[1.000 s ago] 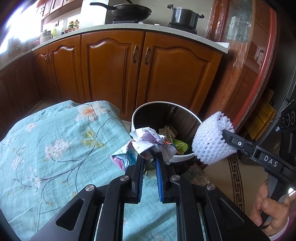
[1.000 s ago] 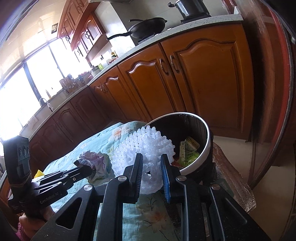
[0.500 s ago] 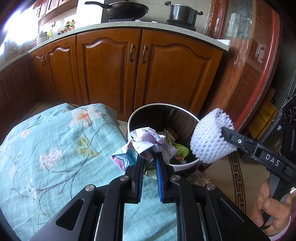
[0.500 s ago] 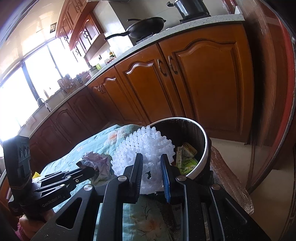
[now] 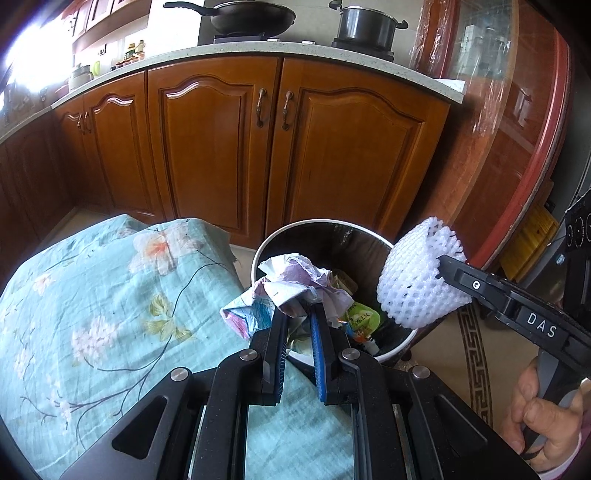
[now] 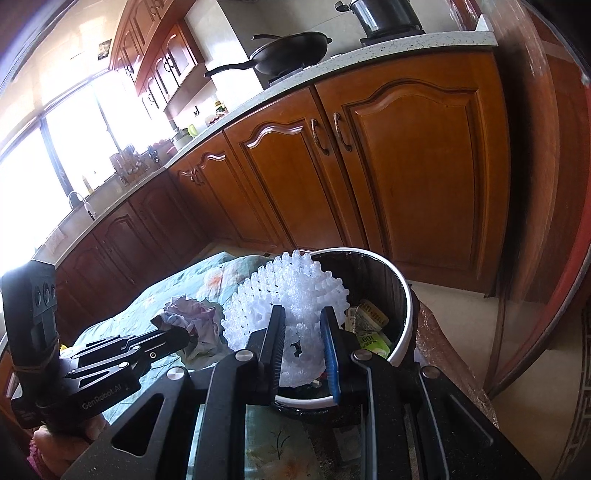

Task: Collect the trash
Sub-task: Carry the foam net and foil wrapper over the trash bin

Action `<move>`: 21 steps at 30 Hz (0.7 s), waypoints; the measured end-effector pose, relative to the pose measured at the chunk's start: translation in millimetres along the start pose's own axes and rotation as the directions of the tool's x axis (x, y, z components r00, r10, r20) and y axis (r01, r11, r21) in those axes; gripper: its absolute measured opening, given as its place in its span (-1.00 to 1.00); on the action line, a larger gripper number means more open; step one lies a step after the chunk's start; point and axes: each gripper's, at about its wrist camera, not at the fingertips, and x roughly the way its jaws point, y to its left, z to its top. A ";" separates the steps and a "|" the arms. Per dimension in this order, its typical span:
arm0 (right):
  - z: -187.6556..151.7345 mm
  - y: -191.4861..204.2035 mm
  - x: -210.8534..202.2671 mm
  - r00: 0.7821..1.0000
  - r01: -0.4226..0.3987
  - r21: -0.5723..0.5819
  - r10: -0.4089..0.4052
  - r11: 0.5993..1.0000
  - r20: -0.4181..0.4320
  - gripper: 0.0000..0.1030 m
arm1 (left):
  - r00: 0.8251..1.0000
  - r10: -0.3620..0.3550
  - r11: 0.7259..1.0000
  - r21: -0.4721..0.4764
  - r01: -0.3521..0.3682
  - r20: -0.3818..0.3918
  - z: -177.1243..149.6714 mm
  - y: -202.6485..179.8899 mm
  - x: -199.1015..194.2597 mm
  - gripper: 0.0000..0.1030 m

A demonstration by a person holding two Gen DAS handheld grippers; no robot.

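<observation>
Both loads carried closer over trash bin [image 5: 380, 240]; left gripper [image 5: 298, 314] pinching crumpled paper [image 5: 295, 280], right gripper [image 6: 303, 325] pinching foam net [image 6: 288, 291]; release seems next

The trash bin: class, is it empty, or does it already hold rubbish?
Not empty: the trash bin already holds wrappers at its bottom.

It was a home kitchen. Brown wooden cabinets [image 5: 295, 155] with arched door panels and metal handles ran under a pale speckled countertop [image 5: 258, 50]. At twelve o'clock in the left wrist view a black wok [image 5: 251, 16] and a lidded pot [image 5: 365, 24] sat on the hob. At nine o'clock in the right wrist view a sink tap [image 6: 83, 205] stood below a bright window [image 6: 55, 147].
</observation>
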 end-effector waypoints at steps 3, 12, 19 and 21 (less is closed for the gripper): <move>2.5 -3.0 3.2 1.000 0.005 0.002 -0.005 1.000 -0.003 -0.62 | 1.000 -0.001 1.000 0.001 0.001 -0.005 3.6 0.1 6.1 -0.78; 6.8 -12.5 15.3 1.000 0.023 0.018 -0.023 1.000 -0.020 -0.62 | 1.000 -0.010 1.000 0.002 0.010 -0.017 12.7 -2.6 20.2 -0.78; 8.1 -18.4 28.0 0.998 0.032 0.029 -0.031 0.999 -0.049 -0.62 | 1.000 -0.010 1.000 0.010 0.010 -0.027 17.6 -8.1 33.9 -0.78; 8.9 -19.4 30.9 0.998 0.036 0.030 -0.034 0.999 -0.056 -0.62 | 0.999 -0.010 1.000 0.011 0.010 -0.032 18.6 -8.9 38.1 -0.78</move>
